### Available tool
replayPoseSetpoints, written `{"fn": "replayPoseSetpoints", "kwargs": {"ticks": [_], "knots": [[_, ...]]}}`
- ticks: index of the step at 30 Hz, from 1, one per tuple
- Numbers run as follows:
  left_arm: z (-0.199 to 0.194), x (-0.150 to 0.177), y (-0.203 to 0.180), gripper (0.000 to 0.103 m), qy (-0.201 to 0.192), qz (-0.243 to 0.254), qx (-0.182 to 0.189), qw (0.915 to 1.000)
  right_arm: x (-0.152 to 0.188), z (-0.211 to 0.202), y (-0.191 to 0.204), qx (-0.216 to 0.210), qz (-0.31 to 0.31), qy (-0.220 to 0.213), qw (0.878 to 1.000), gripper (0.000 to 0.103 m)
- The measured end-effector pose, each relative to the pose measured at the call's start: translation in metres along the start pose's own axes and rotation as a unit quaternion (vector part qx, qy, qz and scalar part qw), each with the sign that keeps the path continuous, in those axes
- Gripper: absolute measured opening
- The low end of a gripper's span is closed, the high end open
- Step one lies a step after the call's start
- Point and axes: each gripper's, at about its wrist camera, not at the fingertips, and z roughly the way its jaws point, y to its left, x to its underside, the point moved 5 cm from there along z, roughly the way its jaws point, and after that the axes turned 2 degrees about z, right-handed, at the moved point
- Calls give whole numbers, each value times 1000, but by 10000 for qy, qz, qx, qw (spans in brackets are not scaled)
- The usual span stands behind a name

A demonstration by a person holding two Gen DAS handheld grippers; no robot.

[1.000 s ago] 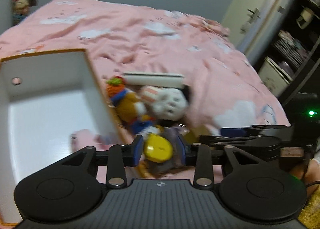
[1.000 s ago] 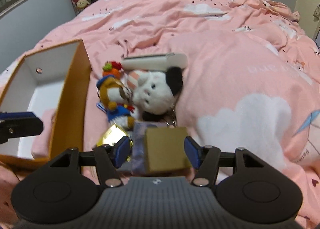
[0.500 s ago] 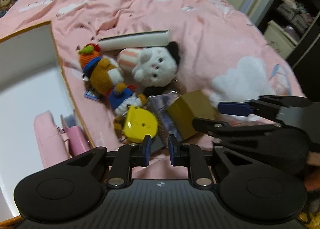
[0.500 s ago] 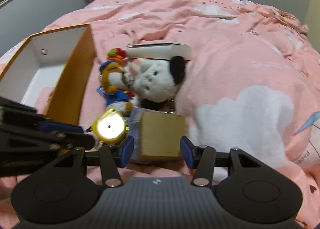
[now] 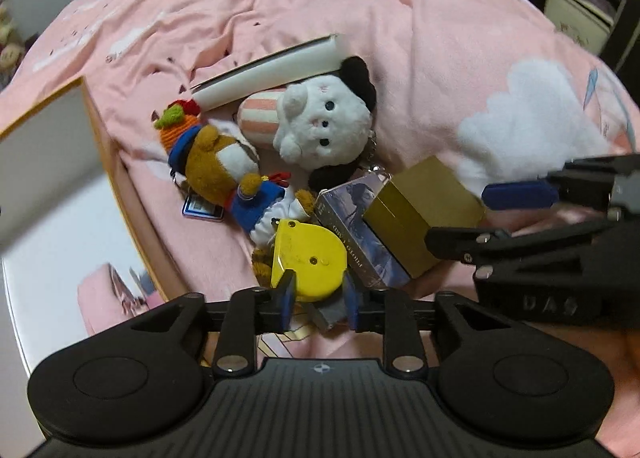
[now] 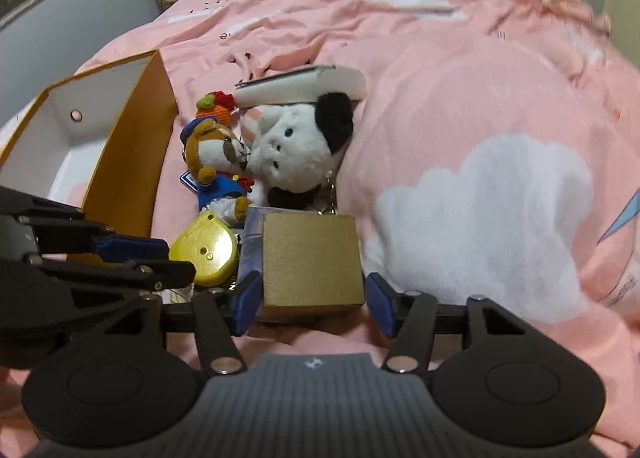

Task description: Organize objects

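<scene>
The left tongs (image 5: 318,300) are opening, narrow still, their blue pads astride the lower edge of the yellow tape measure (image 5: 308,258) without clearly pressing it. The right tongs (image 6: 314,304) are opening wide around the gold box (image 6: 312,260), with gaps at both pads. Both things lie on the pink bed cover (image 6: 460,97), near the orange box (image 6: 132,161). Only the left view shows pink items inside that box and the card pack (image 5: 352,225) lettering. Half a second ago the left pads were nearly shut beside the tape measure; now they straddle it.
</scene>
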Motion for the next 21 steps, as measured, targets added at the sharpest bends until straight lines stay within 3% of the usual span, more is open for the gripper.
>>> {"fn": "replayPoseSetpoints", "kwargs": {"ticks": [6, 10, 18, 21], "knots": [[13, -4, -8, 56, 91, 740, -249, 9969, 0, 9, -14, -446, 515, 176, 9975, 65], [27, -5, -10, 57, 256, 977, -356, 9943, 1, 14, -15, -611, 586, 233, 9961, 65], [35, -6, -4, 55, 309, 767, -314, 9961, -1, 16, -15, -553, 552, 153, 9968, 62], [33, -7, -3, 55, 186, 886, -630, 9939, -4, 11, -14, -294, 427, -92, 9986, 61]]}}
